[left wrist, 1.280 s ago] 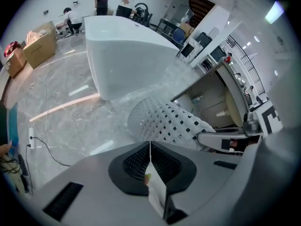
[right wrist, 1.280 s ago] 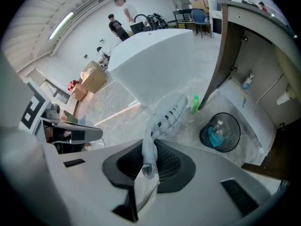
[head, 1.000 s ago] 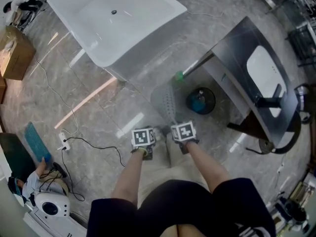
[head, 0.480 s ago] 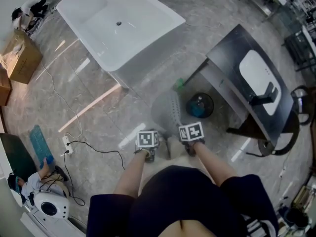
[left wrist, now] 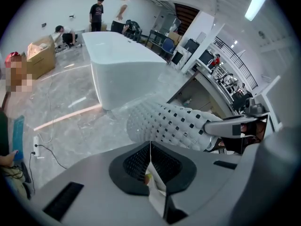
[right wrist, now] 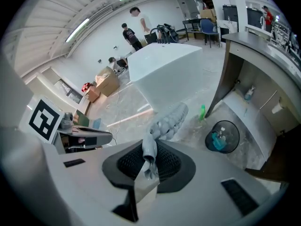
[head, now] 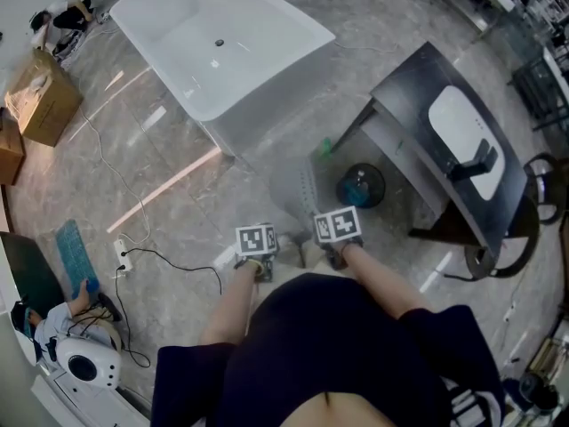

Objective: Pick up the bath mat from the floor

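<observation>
The bath mat is translucent grey and full of small holes. It hangs off the floor, held by both grippers. In the left gripper view the mat curls away from the jaws, and my left gripper is shut on its thin edge. In the right gripper view a bunched, bumpy strip of the mat rises out of my right gripper, which is shut on it. In the head view the left gripper and the right gripper sit side by side, close in front of the person's body.
A white bathtub stands ahead to the left. A dark vanity with a white basin is on the right, with a black bin and a green bottle beside it. A power strip with cable lies at left. People stand far back.
Both grippers keep their hold on the mat and stay close together. The person's body fills more of the lower head view, and the floor scene has shifted slightly.
</observation>
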{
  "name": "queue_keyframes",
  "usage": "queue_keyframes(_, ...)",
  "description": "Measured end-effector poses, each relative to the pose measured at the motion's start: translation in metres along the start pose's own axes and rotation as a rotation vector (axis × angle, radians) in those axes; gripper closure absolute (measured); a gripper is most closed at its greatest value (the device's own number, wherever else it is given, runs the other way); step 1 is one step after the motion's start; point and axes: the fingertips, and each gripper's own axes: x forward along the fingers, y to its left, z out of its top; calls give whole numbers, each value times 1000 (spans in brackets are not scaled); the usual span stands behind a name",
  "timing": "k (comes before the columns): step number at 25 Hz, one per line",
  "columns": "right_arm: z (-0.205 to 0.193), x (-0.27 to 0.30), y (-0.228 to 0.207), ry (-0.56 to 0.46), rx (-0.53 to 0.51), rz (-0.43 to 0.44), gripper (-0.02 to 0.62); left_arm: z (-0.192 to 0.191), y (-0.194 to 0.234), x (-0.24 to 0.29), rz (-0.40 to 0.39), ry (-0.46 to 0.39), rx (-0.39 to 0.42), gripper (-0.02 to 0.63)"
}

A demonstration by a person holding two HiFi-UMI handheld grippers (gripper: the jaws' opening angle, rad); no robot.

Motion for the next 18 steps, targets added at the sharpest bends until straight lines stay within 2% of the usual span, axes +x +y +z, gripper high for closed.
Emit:
queue_keyframes(7,9,2,11,-11,-37,7,537,4,19,-13,13,-39,-80,603)
queue_keyframes(18,8,3,17,-28,-63,-4,538,6,26,-15,-1,-54,-104,603)
